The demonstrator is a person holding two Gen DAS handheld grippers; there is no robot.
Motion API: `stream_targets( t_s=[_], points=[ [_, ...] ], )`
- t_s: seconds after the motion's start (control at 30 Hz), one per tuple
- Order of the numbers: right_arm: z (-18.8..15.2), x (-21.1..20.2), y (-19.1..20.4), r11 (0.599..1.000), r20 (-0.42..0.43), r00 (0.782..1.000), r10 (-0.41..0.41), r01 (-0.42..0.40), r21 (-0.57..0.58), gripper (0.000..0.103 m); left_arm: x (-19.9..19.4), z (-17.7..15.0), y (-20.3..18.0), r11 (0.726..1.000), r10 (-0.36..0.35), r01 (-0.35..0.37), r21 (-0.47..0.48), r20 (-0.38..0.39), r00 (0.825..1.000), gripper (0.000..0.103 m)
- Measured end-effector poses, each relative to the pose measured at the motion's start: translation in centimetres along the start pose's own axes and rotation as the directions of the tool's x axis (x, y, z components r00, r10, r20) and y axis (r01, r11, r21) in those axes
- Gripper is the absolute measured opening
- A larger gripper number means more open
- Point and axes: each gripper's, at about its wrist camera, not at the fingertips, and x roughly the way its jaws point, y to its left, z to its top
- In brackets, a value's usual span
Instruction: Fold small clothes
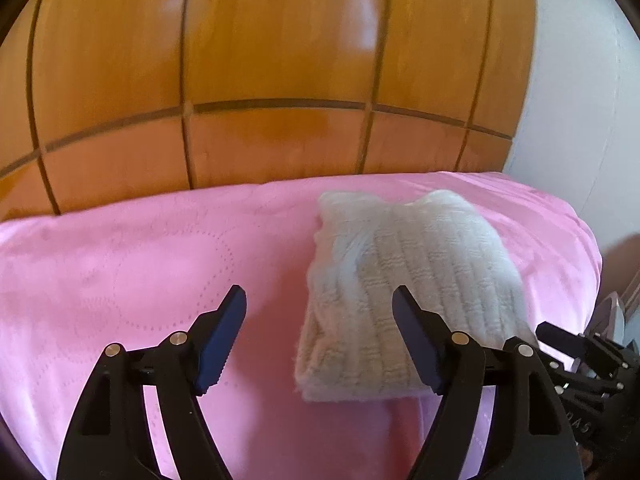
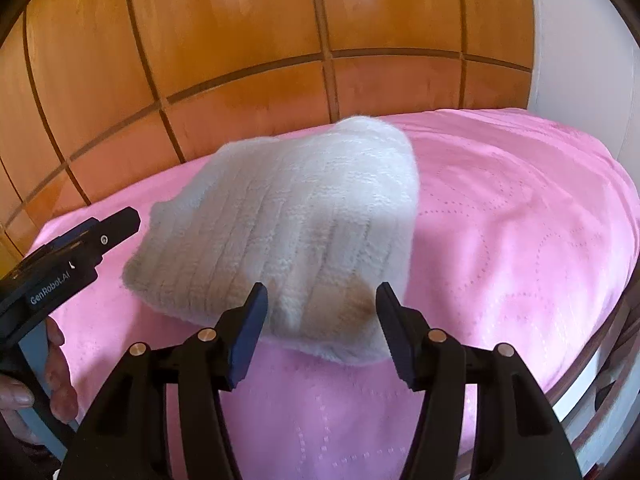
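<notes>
A pink quilted bedspread with dotted stitching [image 1: 132, 280] fills the lower half of both views, ending at an orange wooden panelled wall with dark grooves [image 1: 280, 60]; a pale plain wall [image 1: 580, 80] stands at the right edge.

One folded cream ribbed knit garment [image 1: 412, 292] lies on the bedspread, right of centre in the left wrist view and centre in the right wrist view [image 2: 288, 232].

Two grippers appear. The left gripper [image 1: 319, 340] is released, jaws wide, nothing between them. The right gripper [image 2: 322, 332] also stands apart, empty, above the garment's near edge. Only the right wrist view shows a hand [image 2: 52, 376], lower left, on the left gripper's handle.
</notes>
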Motion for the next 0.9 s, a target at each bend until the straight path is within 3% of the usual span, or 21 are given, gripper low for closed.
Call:
stream_targets(
  t_s=[0.2, 0.47, 0.7, 0.8, 0.9],
  points=[
    [1.3, -1.2, -2.2, 0.998, 0.034, 0.999, -0.011, 0.008, 0.069, 0.057, -0.2, 0.5, -0.4, 1.000, -0.014, 0.014, 0.004, 0.010, 1.000, 0.074],
    [6.0, 0.5, -3.0, 0.996, 0.055, 0.998, 0.024, -0.029, 0.087, 0.060, 1.7, 0.9, -1.2, 0.999, -0.031, 0.032, 0.043, -0.010, 0.999, 0.073],
    [9.8, 5.0, -2.5, 0.995, 0.007, 0.998, 0.063, -0.063, 0.083, 0.062, 6.3, 0.4, -0.8, 0.998, -0.039, 0.044, 0.040, -0.119, 0.992, 0.069],
    [10.1, 8.7, -2.7, 0.996, -0.087, 0.996, 0.037, -0.029, 0.090, 0.063, 8.4, -0.2, 0.2, 0.998, -0.061, 0.060, -0.013, -0.175, 0.983, 0.069],
    [9.7, 8.8, -2.5, 0.998, -0.070, 0.997, 0.009, -0.004, 0.068, 0.065, 8.5, -0.4, 0.8, 0.997, -0.078, 0.073, -0.037, -0.172, 0.982, 0.069]
  ],
)
